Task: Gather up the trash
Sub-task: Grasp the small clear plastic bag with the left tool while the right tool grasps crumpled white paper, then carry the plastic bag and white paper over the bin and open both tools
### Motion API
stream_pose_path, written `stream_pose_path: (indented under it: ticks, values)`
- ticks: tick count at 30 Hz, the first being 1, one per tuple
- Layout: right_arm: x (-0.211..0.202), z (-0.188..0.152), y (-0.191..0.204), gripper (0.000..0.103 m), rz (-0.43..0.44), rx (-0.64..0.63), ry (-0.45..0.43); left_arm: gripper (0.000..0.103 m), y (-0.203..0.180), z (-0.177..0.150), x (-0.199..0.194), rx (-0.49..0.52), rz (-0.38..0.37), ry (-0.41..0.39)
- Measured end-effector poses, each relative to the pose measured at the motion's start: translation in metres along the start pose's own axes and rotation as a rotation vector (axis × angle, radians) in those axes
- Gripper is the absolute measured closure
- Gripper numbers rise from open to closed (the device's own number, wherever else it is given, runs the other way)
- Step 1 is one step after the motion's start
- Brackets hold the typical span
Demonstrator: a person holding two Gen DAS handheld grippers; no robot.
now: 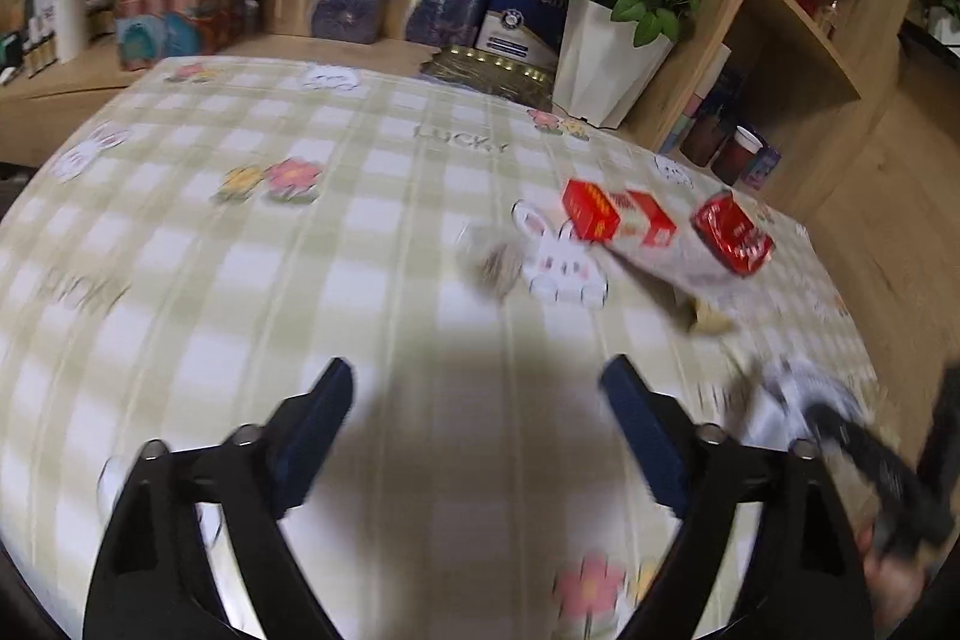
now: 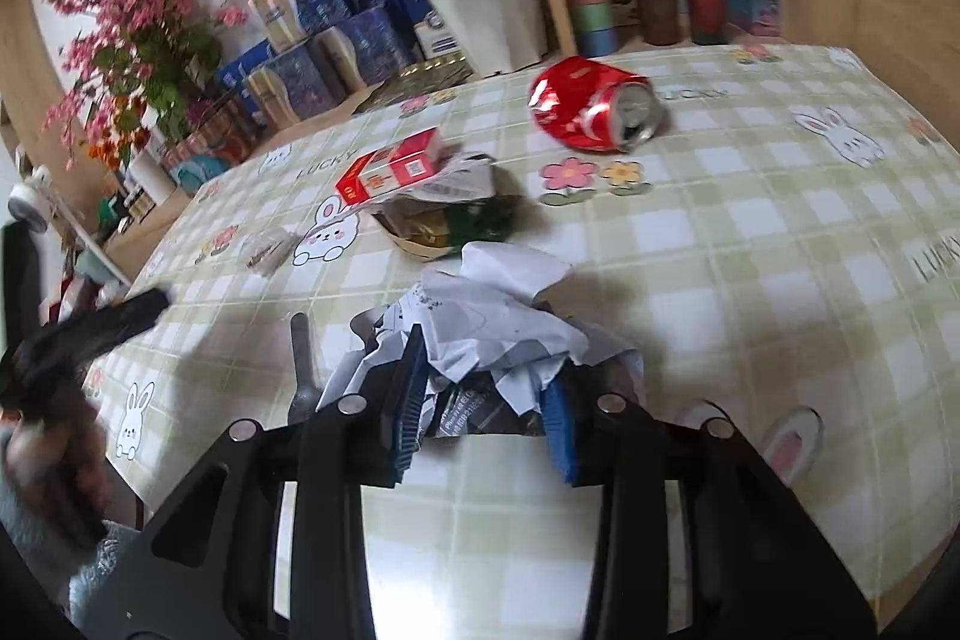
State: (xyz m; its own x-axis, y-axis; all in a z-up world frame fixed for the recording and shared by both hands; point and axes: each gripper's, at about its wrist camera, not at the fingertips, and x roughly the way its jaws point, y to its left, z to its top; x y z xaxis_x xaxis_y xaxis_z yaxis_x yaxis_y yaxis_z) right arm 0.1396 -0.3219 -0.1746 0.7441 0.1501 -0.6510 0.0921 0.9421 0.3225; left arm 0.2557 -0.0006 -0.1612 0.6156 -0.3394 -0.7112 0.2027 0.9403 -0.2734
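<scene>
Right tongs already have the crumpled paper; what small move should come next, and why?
Probably lift the right tongs straight up with the paper before carrying it off. The pads are closed on the wad, which seems to still touch the cloth, and the wrapper pile lies just beyond. The left tongs are open and empty.

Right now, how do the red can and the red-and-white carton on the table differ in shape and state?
The red can is a cylinder, badly dented, lying on its side with its silver top facing the camera. The red-and-white carton is a flat-sided box with straight edges that looks undamaged.

The can lies alone on the tablecloth; the carton rests against a dark wrapper.

Both are mainly red, and neither is held.
</scene>
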Motion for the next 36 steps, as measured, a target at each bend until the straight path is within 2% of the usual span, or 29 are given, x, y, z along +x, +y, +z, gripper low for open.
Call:
stream_pose_path:
  ticks: [6, 7, 9, 11, 13, 19, 26, 30, 36]
  values:
    - [-0.023, -0.008, -0.013, 0.066, -0.014, 0.049, -0.026, 0.034, -0.015, 0.037, 0.066, 0.071, 0.012, 0.062]
    - [-0.026, -0.009, -0.015, 0.066, -0.014, 0.057, -0.029, 0.038, -0.016, 0.039, 0.074, 0.082, 0.022, 0.071]
    - [-0.032, -0.011, -0.018, 0.066, -0.012, 0.072, -0.037, 0.049, -0.015, 0.045, 0.094, 0.098, 0.03, 0.114]
    - [-0.036, -0.011, -0.018, 0.066, -0.015, 0.072, -0.044, 0.077, -0.013, 0.047, 0.102, 0.108, 0.034, 0.143]
    - [-0.041, -0.011, -0.019, 0.066, -0.018, 0.067, -0.052, 0.08, -0.013, 0.046, 0.096, 0.122, 0.023, 0.136]
    - [-0.05, -0.009, -0.022, 0.066, 0.014, 0.109, -0.085, 0.082, -0.019, 0.033, 0.057, 0.184, -0.03, 0.119]
    - [-0.08, -0.005, -0.009, 0.066, 0.044, 0.118, -0.149, 0.082, -0.019, 0.001, -0.018, 0.179, -0.168, 0.117]
    - [-0.093, -0.014, 0.005, 0.066, 0.061, 0.097, -0.144, 0.082, -0.027, -0.03, -0.065, 0.205, -0.233, 0.109]
    - [-0.104, -0.042, 0.031, 0.066, 0.088, 0.046, -0.095, 0.081, -0.04, -0.093, -0.108, 0.258, -0.27, 0.155]
